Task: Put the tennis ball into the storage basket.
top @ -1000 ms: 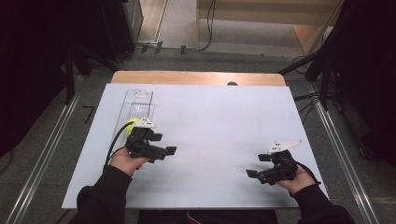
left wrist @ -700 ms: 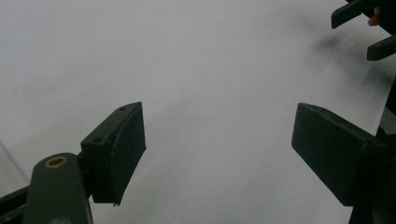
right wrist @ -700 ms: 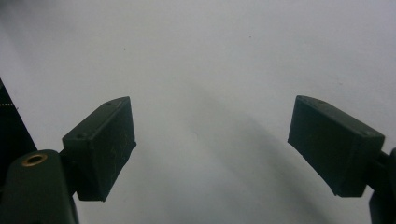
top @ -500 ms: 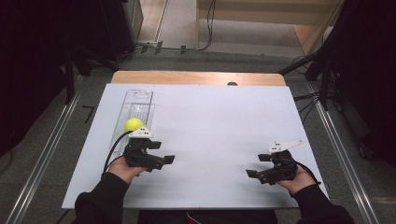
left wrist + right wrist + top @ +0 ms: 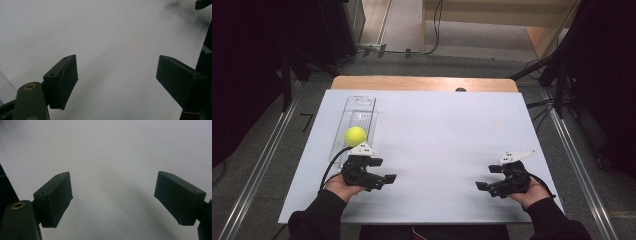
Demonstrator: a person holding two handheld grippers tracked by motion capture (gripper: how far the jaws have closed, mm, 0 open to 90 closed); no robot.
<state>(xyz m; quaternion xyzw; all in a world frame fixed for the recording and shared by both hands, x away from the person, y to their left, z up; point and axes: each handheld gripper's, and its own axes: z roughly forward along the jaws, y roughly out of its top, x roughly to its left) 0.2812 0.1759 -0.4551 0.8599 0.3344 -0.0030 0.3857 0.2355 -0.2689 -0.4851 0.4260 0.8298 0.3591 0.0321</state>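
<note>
The left tool (image 5: 381, 171) has drawn back from the ball (image 5: 355, 136), which seemingly sits in the tray (image 5: 360, 104); both tools gape, the right tool (image 5: 488, 178) empty over the desk (image 5: 442, 130).

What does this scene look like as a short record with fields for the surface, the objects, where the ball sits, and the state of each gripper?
surface: white table top
objects: yellow ball; clear tray
ball position: inside the clear tray, toward its near end, just beyond the left gripper
left gripper: open, nothing between its jaws, held low over the table by the tray's near end
right gripper: open, nothing between its jaws, near the table's right front
</note>
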